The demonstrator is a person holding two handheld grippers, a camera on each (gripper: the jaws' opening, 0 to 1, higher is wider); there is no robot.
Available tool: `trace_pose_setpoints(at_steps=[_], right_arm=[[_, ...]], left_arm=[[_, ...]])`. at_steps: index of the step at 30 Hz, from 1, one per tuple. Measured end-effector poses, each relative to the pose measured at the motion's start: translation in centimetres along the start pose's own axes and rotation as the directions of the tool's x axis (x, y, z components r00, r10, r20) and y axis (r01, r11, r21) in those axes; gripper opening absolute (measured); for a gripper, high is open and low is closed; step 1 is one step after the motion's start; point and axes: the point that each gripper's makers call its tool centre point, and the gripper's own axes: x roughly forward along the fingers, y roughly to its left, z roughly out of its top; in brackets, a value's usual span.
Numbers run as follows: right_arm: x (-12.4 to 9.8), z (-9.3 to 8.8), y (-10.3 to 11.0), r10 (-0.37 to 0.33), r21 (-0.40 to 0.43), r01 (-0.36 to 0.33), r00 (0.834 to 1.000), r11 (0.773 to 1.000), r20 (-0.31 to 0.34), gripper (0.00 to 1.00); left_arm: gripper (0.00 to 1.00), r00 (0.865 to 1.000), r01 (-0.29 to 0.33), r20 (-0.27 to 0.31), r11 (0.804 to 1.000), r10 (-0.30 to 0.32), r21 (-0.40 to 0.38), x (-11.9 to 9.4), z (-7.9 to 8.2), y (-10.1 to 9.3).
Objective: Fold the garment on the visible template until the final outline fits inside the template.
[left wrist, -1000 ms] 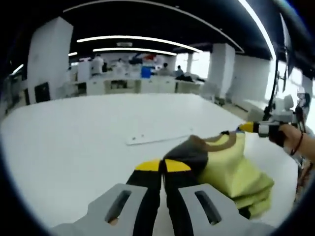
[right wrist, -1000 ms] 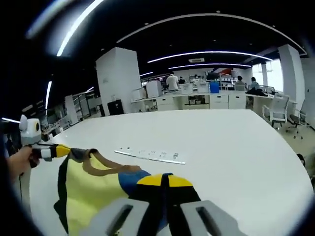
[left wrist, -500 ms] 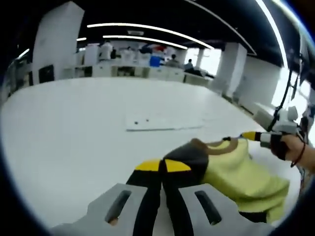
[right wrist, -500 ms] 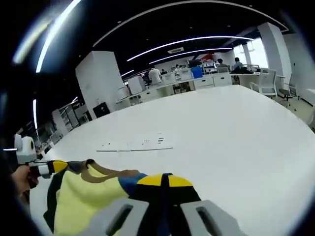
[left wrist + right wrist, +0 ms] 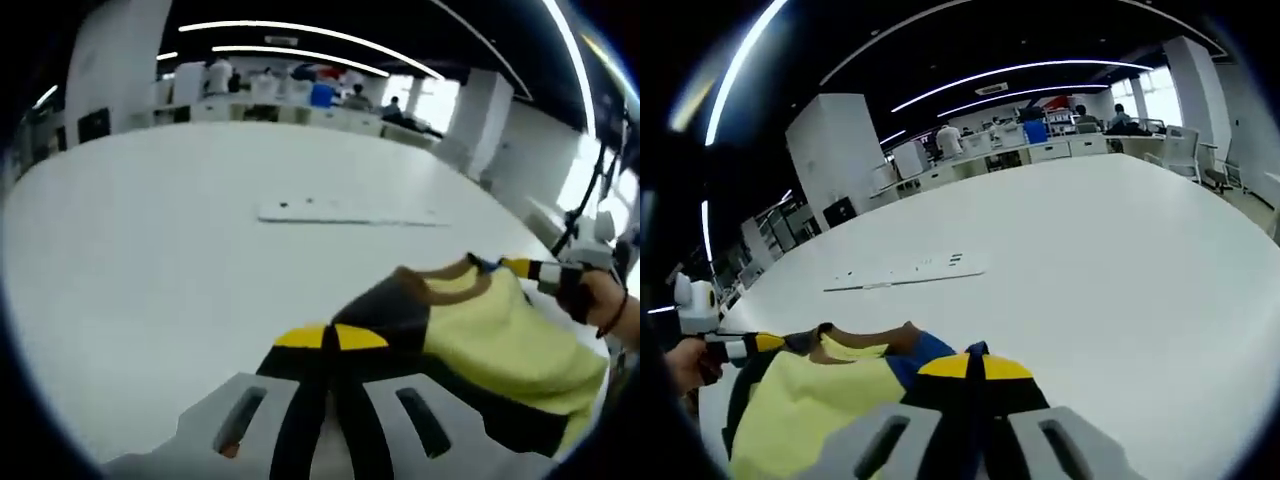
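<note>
A yellow garment point(image 5: 500, 340) with dark sleeves and a brown collar hangs stretched between the two grippers above a white table. My left gripper point(image 5: 331, 338) is shut on its dark shoulder. My right gripper point(image 5: 974, 366) is shut on the blue and dark part of the other shoulder, with the yellow cloth point(image 5: 810, 410) spreading to its left. The right gripper point(image 5: 530, 268) comes into the left gripper view from the right, held by a hand. The left gripper point(image 5: 745, 345) comes into the right gripper view from the left. A flat white template point(image 5: 345, 212) point(image 5: 905, 273) lies on the table beyond the garment.
The wide white table point(image 5: 150, 230) point(image 5: 1120, 260) stretches around the template. Desks, white pillars and several people stand far back in the room. An office chair point(image 5: 1185, 160) stands past the table's right edge.
Both views have tilted downward and closer to the table. The garment stays gripped at both shoulders and hangs lower and more spread out.
</note>
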Motion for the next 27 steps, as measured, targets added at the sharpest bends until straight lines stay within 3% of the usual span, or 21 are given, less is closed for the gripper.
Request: trace_pose_setpoints(at_steps=[3,6,11,18,21,27], right_arm=[[0.0,0.1,0.2,0.007,-0.012,-0.007,1.0,1.0,0.003,0.0],[-0.3,0.4,0.5,0.021,-0.007,-0.021,1.0,1.0,0.006,0.09],[-1.3,0.8,0.9,0.03,0.001,-0.03,1.0,1.0,0.002,0.17],[-3.3,1.1,1.7,0.043,-0.056,-0.044,0.999,0.997,-0.015,0.35],[-4.1,0.9,2.0,0.048,-0.097,-0.05,0.999,0.994,-0.026,0.43],[-6.1,0.1,2.3,0.046,-0.108,-0.05,0.998,0.993,-0.039,0.48]], left_arm=[[0.0,1.0,-0.003,0.006,1.0,0.003,0.005,0.1,0.0,0.1],[0.0,1.0,-0.022,0.005,0.999,0.022,-0.027,-0.2,0.1,0.4],[0.1,0.999,-0.031,0.029,0.999,0.03,0.013,-1.6,0.9,0.4],[0.39,0.996,-0.041,0.075,0.999,0.04,0.002,-4.3,2.4,0.1],[0.46,0.996,-0.029,0.088,0.999,0.027,0.021,-5.8,2.7,-0.9],[0.56,0.995,0.026,0.098,1.0,-0.028,0.018,-7.4,2.4,-3.3]])
